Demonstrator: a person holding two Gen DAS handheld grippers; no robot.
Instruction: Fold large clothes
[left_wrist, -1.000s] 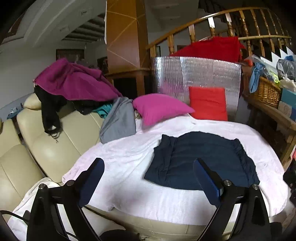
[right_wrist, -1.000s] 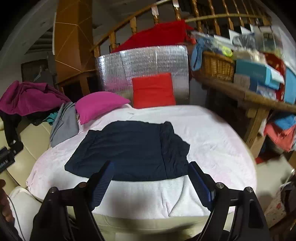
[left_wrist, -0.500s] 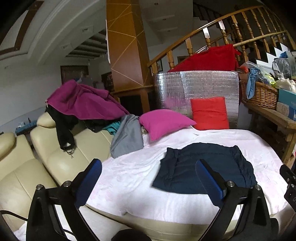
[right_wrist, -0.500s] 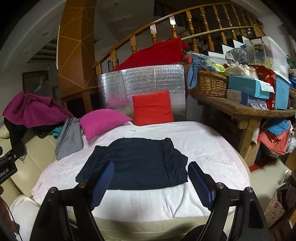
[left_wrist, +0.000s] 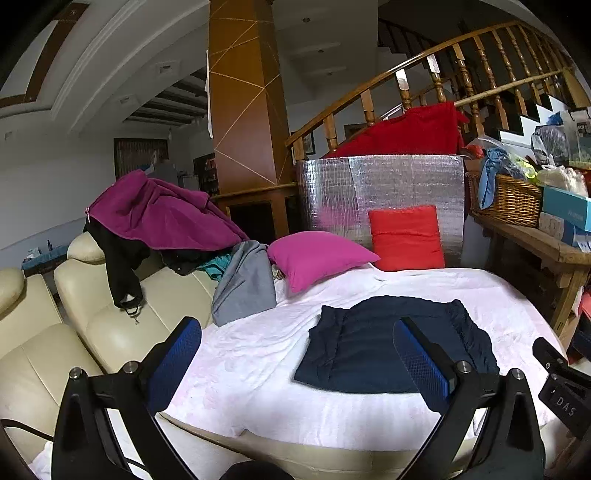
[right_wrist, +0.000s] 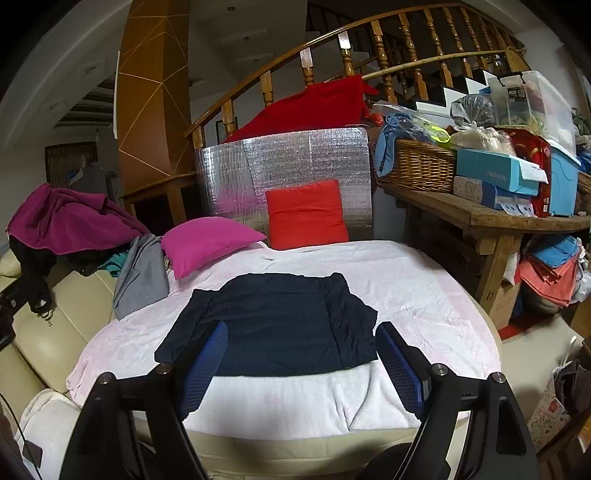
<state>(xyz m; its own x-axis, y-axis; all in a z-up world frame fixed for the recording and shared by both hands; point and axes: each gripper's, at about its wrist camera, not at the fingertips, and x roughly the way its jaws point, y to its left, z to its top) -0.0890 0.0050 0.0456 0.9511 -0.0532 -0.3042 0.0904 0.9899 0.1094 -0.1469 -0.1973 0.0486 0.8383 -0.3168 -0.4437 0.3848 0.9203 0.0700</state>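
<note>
Blue-padded black left gripper (left_wrist: 297, 363) at bottom of frame, jaws spread wide, nothing between them. Right gripper (right_wrist: 301, 363) likewise at bottom of its frame, jaws wide apart, empty. Beyond both: dark navy folded garment (right_wrist: 275, 325) lying flat at centre on pale pink blanket (right_wrist: 413, 295). Further back, magenta pillow (right_wrist: 207, 240) left of centre, red cushion (right_wrist: 306, 214) against silver foil panel (right_wrist: 288, 166). Upper left: purple garment (left_wrist: 159, 214) on cream leather sofa (left_wrist: 110, 325).

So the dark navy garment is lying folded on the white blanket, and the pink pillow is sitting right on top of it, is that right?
Not quite. The pink pillow is not on the navy garment; it lies apart, beyond the garment's far left corner, on the white blanket. The right wrist view shows the gap clearly.
</note>
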